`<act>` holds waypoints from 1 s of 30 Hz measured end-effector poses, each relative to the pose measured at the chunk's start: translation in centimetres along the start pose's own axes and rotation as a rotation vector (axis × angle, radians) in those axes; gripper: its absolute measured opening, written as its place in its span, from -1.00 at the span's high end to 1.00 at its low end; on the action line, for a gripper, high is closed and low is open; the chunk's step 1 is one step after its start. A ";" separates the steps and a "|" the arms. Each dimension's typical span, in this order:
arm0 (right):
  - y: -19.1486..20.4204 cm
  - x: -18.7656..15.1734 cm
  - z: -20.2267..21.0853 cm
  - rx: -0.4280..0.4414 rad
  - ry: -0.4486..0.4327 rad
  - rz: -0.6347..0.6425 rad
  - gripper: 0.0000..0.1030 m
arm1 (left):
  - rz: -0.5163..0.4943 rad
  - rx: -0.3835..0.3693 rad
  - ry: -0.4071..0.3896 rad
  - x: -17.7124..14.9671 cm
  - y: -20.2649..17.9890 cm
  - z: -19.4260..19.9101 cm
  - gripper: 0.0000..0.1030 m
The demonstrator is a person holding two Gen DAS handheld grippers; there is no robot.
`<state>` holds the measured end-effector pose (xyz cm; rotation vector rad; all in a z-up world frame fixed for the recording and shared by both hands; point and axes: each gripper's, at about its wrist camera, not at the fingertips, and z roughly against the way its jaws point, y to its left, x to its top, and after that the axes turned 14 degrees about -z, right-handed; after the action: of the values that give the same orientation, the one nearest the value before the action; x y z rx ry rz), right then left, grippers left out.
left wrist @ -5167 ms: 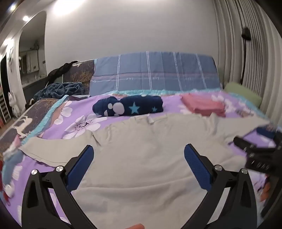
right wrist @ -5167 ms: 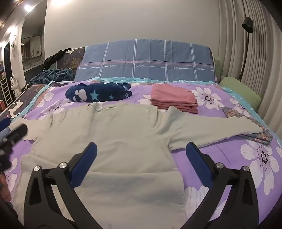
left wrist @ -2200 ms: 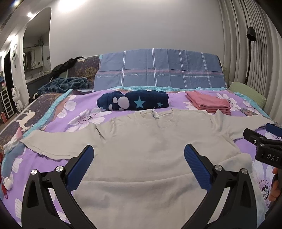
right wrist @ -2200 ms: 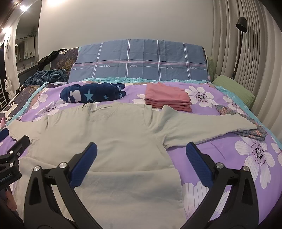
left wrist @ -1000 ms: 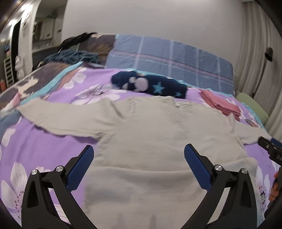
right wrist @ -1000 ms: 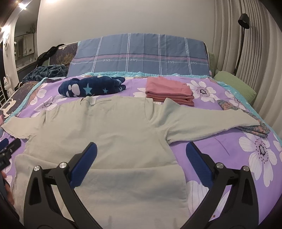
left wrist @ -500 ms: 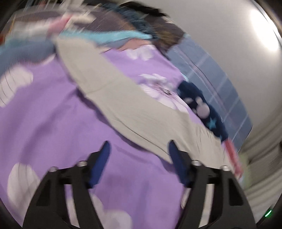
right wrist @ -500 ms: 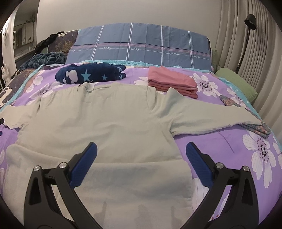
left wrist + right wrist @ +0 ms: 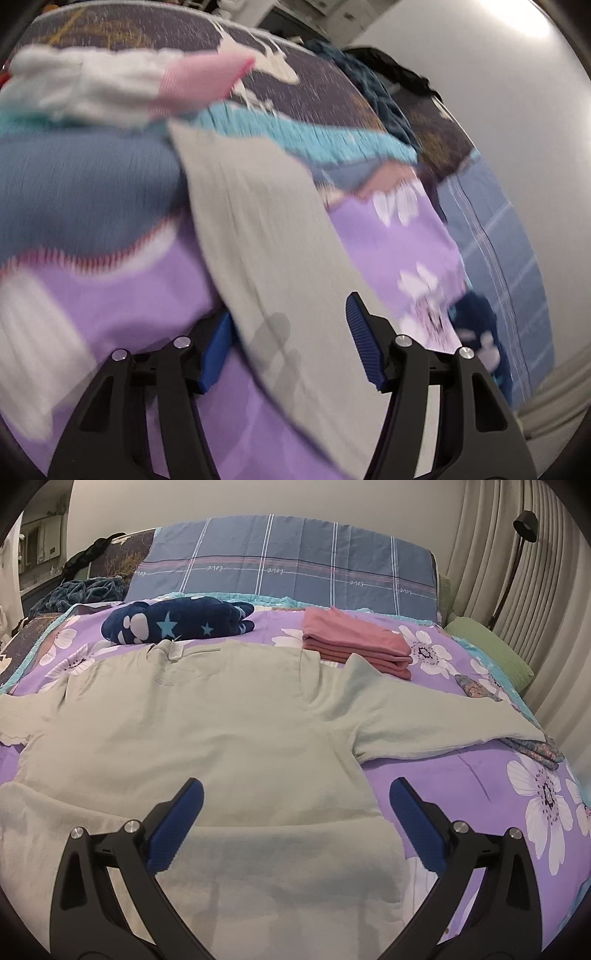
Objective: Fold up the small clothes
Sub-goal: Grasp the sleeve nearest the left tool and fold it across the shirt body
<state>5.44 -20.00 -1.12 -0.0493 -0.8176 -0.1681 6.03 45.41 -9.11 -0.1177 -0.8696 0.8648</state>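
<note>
Purple flowered bedspread (image 9: 461,775) under a pale grey-green long-sleeved shirt (image 9: 207,731) spread flat on the bed.

Seen from the right wrist, the shirt lies with its collar toward the blue plaid pillow (image 9: 288,572), its bottom hem folded up across the body, and its right sleeve stretched out so that the cuff rests on a patterned cloth (image 9: 535,749). A dark blue star-print bundle (image 9: 177,624) sits just beyond the collar, and a folded pink stack (image 9: 354,642) lies beside the right shoulder. The right hand-held gripper (image 9: 295,830) hovers over the folded hem with its jaws wide apart and nothing between them. The left hand-held gripper (image 9: 288,350), in a blurred view, is partly open and straddles the left sleeve (image 9: 258,236), blue pads (image 9: 364,354) on either side of the cloth without pinching it.
</note>
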 end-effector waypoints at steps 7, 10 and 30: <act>0.2 0.4 -0.6 -0.001 -0.009 0.011 -0.96 | -0.126 -0.052 -0.062 2.6 -3.3 1.1 0.92; -0.3 0.6 -1.1 0.006 0.005 -0.019 -0.96 | -0.350 -0.133 -0.085 1.4 -10.5 4.1 0.92; -4.9 0.9 -2.1 -0.007 0.035 -0.109 -0.96 | -1.408 -0.494 -0.004 -27.5 -36.7 13.3 -0.39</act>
<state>6.70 -25.20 -1.97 -0.0084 -0.7848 -0.2738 9.93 -1.64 -1.96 0.0802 -0.9018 -0.6679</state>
